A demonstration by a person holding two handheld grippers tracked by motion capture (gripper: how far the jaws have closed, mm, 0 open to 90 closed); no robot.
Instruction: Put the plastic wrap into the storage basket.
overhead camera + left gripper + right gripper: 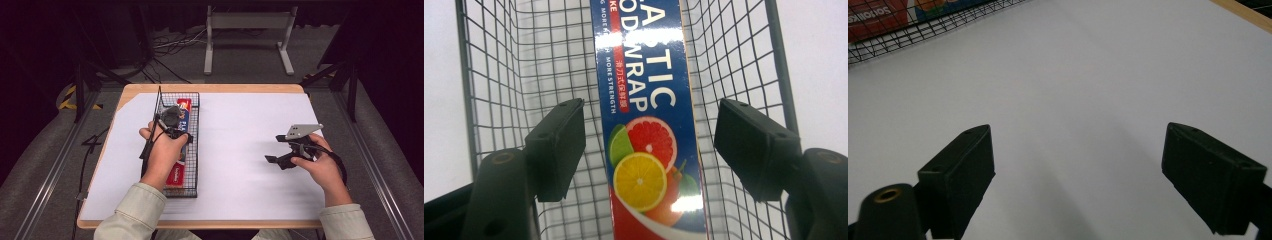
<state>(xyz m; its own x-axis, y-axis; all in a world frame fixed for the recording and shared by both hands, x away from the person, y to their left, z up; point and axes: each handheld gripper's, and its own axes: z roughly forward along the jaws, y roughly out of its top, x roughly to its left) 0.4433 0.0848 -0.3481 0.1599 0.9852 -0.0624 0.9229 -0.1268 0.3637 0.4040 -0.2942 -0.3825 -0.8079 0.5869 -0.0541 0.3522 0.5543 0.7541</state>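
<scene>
Starting at your left, a black wire basket [194,150] sits lengthwise on the white sheet [240,165] that covers the wooden worktop [210,88]. A long box of plastic wrap [184,107] lies flat along the basket's floor, its blue and red face up, printed with a lime, a lemon and a grapefruit slice. Your left hand [162,152] holds the left hand-held gripper [172,117] over the basket, pointing down into it. In the left gripper view its jaws stand wide apart, one on each side of the box [646,150], with mesh [549,60] showing in the gaps between pads and carton. Neither pad appears to touch the box, though the angle makes that hard to judge.

Moving right, the middle of the sheet is bare white. Further right, your right hand [322,167] holds the right hand-held gripper [277,148] low over the sheet, well apart from the basket, its grey three-cornered plate [302,130] on top. In the right gripper view its jaws are spread wide with nothing between them. The basket's edge [923,30] and a corner of the box [878,20] sit at the upper left of that view.
</scene>
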